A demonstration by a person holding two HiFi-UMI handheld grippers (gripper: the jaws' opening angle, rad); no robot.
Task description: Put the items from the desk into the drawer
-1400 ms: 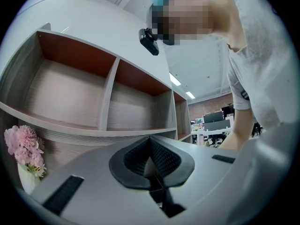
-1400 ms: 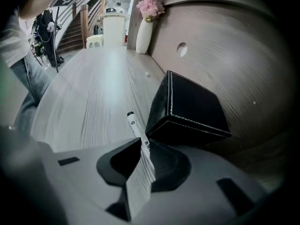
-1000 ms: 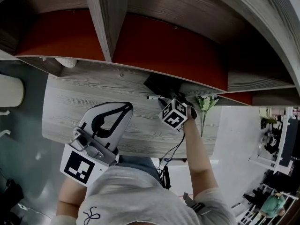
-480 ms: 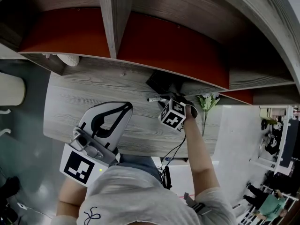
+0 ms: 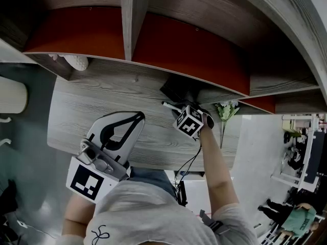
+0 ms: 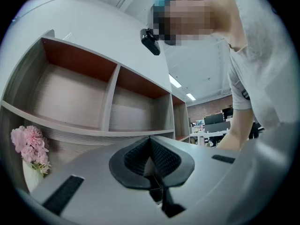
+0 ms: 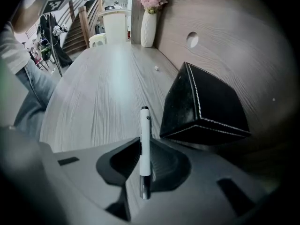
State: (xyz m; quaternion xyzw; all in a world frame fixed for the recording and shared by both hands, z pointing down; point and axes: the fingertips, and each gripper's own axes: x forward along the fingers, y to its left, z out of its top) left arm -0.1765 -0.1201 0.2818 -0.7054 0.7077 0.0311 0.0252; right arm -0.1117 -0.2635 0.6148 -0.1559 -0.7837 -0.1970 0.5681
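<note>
The right gripper's point(image 7: 145, 159) fingers point(image 7: 165, 165) clamped a white pen point(image 7: 145, 135) beside the black box point(image 7: 201, 107), presumably bound for the drawer; the left gripper's point(image 6: 151, 159) fingers point(image 6: 136, 157) sat together, empty.

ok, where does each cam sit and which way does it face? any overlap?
Head view: on the person's head, steeply down onto the desk; both forearms, shirt, left gripper and right gripper show.
Left gripper view: on that gripper, along shut, empty jaws toward the shelf unit; person's torso at right.
Right gripper view: along jaws shut on a white pen, down the desk; black box right, person's legs left.
Shared: both gripper views see the pink flowers.
</note>
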